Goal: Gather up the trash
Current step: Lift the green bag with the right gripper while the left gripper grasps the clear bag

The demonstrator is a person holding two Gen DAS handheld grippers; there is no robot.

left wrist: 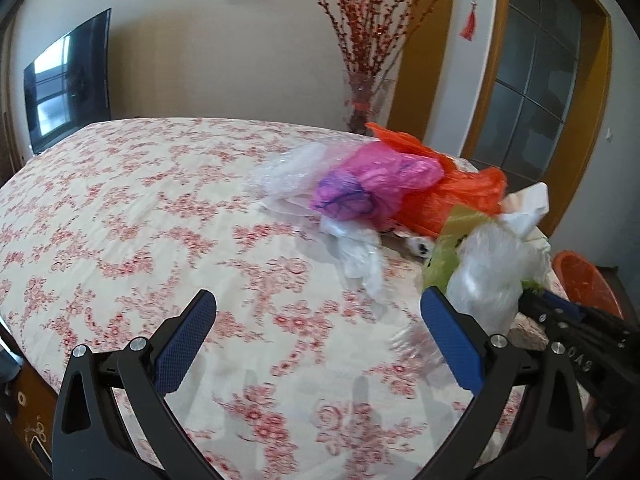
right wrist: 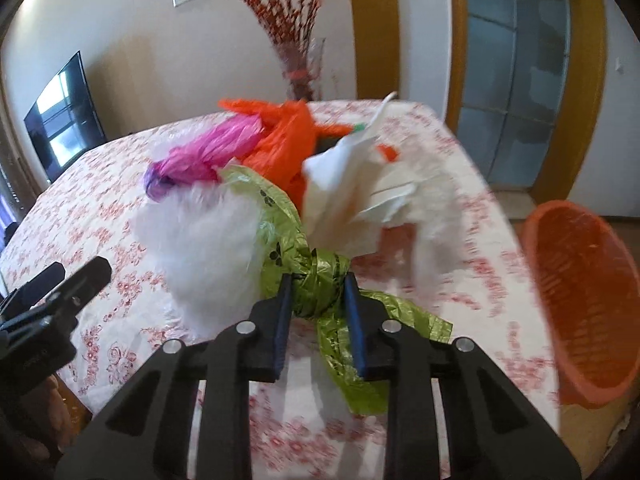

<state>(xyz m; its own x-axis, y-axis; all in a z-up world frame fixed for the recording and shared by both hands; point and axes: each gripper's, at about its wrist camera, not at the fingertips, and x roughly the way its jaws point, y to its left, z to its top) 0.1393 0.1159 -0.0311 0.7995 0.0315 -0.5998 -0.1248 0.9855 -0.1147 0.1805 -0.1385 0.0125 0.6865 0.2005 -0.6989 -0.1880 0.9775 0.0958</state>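
Note:
My right gripper is shut on a knotted green plastic bag bunched with white plastic and white paper, held above the floral tablecloth. The same bundle shows at the right of the left wrist view, with the right gripper behind it. My left gripper is open and empty over the cloth. A pink bag, an orange bag and clear plastic lie on the table beyond. An orange waste basket stands off the table's right edge.
A vase of red branches stands behind the table's far edge. A dark TV hangs at the left wall. A wood-framed glass door is at the right. The basket's rim also shows in the left wrist view.

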